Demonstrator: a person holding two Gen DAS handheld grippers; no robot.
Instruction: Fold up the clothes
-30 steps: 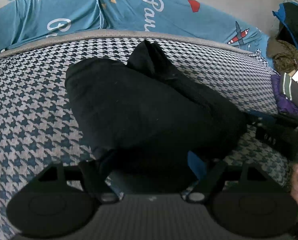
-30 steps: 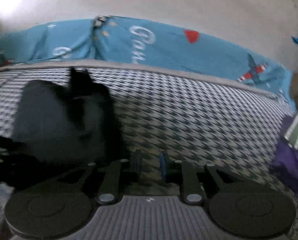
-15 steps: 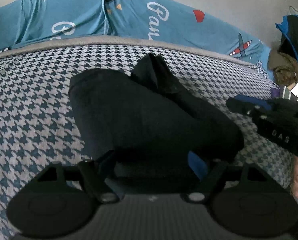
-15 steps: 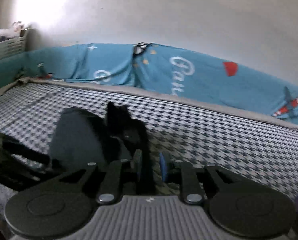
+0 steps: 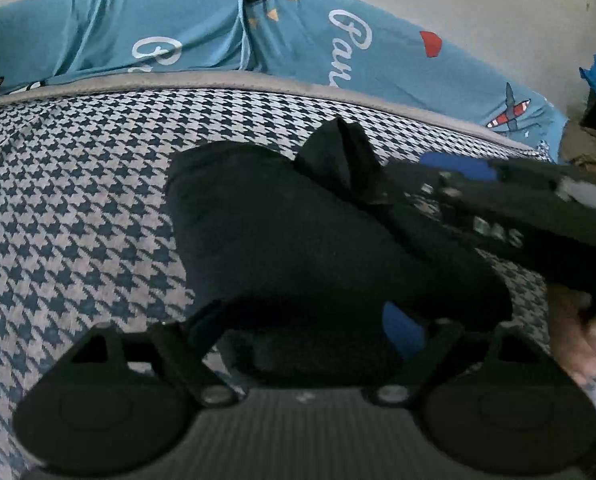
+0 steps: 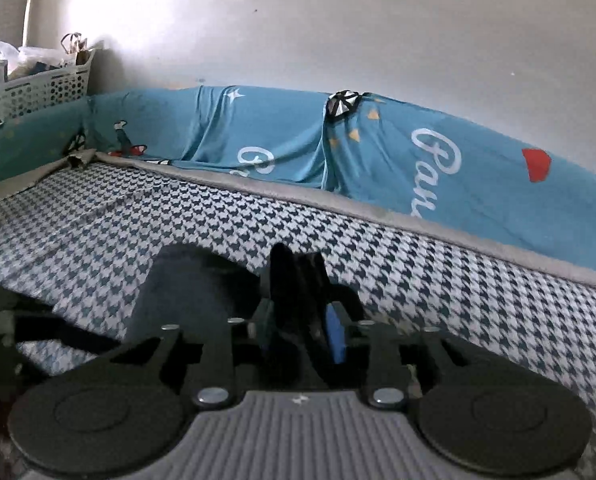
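A black garment (image 5: 298,236) lies bunched on the houndstooth bed cover (image 5: 77,208). My left gripper (image 5: 306,328) sits at its near edge with the fingers spread wide and the cloth lying between them. In the right wrist view the garment (image 6: 193,288) has a raised fold (image 6: 293,276) that stands up between the fingers of my right gripper (image 6: 302,332), whose jaws stand close around it. The right gripper also shows in the left wrist view (image 5: 470,184), over the garment's far right part.
A blue printed sheet (image 5: 257,36) runs along the far side of the bed against the wall. A white basket (image 6: 33,84) stands at the far left corner. A pile of other clothes (image 5: 594,120) lies at the right edge.
My right gripper has swung left from the bare bed cover onto the garment's raised fold. The left gripper has stayed at the near edge.
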